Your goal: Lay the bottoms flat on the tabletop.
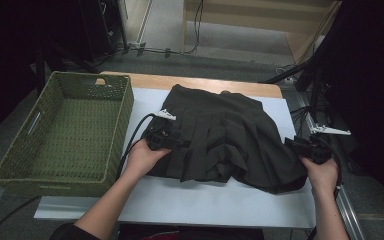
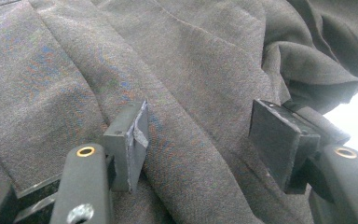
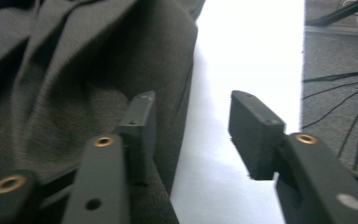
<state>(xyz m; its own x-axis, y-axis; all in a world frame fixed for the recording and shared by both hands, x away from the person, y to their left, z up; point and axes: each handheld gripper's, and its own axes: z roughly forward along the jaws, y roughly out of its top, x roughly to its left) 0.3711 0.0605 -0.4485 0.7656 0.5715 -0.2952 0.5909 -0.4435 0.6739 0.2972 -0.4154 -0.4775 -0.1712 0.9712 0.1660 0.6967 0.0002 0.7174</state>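
sitting at the left of the high view, a green woven basket (image 1: 62, 135) rests on the white table (image 1: 220, 200). just right of it, the left gripper (image 1: 180, 141) lies on the left edge of a dark pleated skirt (image 1: 225, 137) spread mid-frame, jaws apart with cloth under them, not pinched. at the right, the right gripper (image 1: 296, 145) meets the skirt's right edge, jaws wide, one over cloth, one over bare table.

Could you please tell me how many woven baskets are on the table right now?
1. The green woven basket stands at the table's left end, left of the dark pleated skirt. The skirt could not hide another one.
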